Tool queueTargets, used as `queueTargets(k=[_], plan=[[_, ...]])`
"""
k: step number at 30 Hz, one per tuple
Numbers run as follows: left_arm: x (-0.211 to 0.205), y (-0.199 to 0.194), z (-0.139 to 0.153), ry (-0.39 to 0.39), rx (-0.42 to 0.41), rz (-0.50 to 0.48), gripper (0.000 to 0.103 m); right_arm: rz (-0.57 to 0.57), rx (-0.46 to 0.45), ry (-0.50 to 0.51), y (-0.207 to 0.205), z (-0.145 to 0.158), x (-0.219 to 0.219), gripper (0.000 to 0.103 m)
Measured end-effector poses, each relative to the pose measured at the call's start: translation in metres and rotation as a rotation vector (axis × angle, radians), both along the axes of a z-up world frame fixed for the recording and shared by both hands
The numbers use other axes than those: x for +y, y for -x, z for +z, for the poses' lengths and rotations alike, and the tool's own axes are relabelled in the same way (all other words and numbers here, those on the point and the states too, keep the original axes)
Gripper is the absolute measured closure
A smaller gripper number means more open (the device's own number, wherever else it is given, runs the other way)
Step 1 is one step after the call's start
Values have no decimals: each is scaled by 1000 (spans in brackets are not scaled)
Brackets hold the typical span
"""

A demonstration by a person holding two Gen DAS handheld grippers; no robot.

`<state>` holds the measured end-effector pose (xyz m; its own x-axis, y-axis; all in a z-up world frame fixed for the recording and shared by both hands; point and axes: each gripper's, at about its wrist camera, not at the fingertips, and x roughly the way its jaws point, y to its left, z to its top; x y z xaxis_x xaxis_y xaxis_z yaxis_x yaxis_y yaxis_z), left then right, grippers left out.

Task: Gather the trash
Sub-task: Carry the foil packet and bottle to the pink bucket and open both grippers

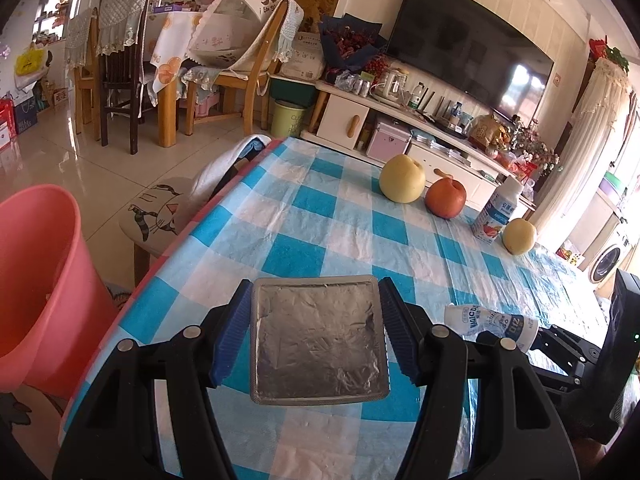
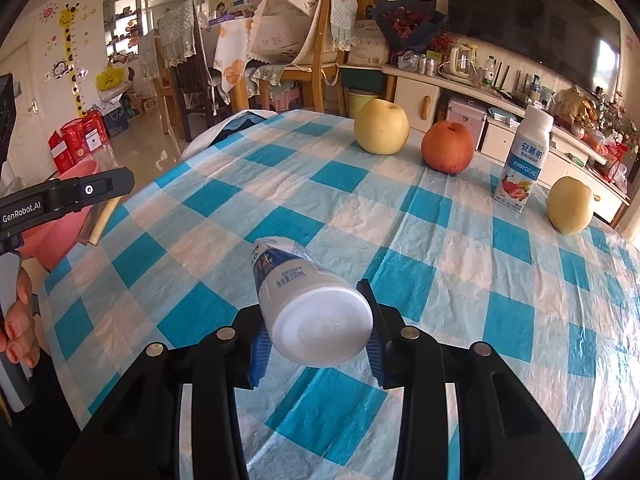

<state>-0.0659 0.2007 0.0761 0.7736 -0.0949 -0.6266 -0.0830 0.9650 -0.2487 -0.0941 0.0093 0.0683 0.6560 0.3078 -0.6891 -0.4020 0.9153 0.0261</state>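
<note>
My left gripper (image 1: 315, 286) is shut on a square silver foil blister pack (image 1: 318, 340), its blue pads pressing the pack's two side edges above the checked table (image 1: 320, 216). A pink bin (image 1: 44, 280) stands off the table's left edge, below and to the left of this gripper. My right gripper (image 2: 316, 304) is shut on a small white bottle with a blue label (image 2: 308, 304), held on its side above the table with its flat base toward the camera. The same bottle (image 1: 492, 322) shows at the right of the left wrist view.
Along the table's far side sit a large yellow pear (image 2: 381, 126), a red apple (image 2: 448, 146), an upright yogurt bottle (image 2: 524, 156) and a smaller pear (image 2: 570, 204). A cat-print stool (image 1: 160, 212) stands left of the table. A person's hand (image 2: 18, 320) grips the left handle.
</note>
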Motion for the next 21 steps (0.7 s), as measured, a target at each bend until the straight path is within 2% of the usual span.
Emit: queueTargets(k=[14, 21], plan=[[33, 12, 15, -16, -49, 101, 39, 1, -30, -38, 17, 23, 30, 63], [54, 20, 22, -39, -79, 190, 39, 35, -31, -59, 22, 31, 60, 63]])
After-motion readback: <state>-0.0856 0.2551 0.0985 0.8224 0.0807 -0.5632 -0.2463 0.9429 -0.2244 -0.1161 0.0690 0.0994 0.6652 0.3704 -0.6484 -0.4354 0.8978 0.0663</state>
